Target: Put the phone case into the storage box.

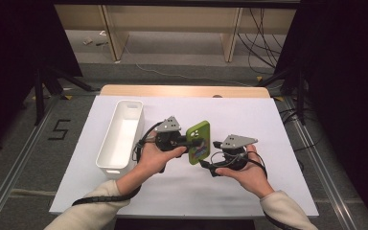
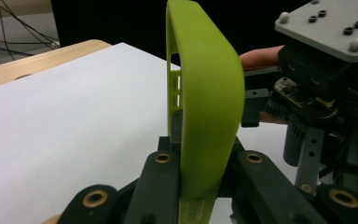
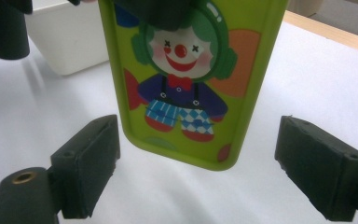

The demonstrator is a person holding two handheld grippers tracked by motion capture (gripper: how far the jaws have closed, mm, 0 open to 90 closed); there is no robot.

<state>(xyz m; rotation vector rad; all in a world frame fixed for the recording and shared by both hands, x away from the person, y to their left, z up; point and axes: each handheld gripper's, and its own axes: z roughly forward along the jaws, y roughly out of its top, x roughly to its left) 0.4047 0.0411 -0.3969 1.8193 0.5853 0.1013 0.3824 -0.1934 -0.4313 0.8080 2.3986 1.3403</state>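
Left hand-held gripper (image 1: 188, 142) pinching green phone case (image 1: 199, 142) edge-on, case upright above desk (image 1: 249, 115), mid-desk. In left gripper view case (image 2: 205, 107) rises at 12 o'clock from clamped jaws. Right hand-held gripper (image 1: 210, 163) at 5 o'clock of case, jaws spread. In right gripper view clown print (image 3: 182, 65) sits at 12 o'clock between pads (image 3: 91, 163), no contact. White bin (image 1: 120, 136) at 9 o'clock.

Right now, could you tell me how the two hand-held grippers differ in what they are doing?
The left hand-held gripper is shut on the green phone case, holding it above the table; the right hand-held gripper stands open, its pads either side of the case's lower end, not touching. Both have black jaws.
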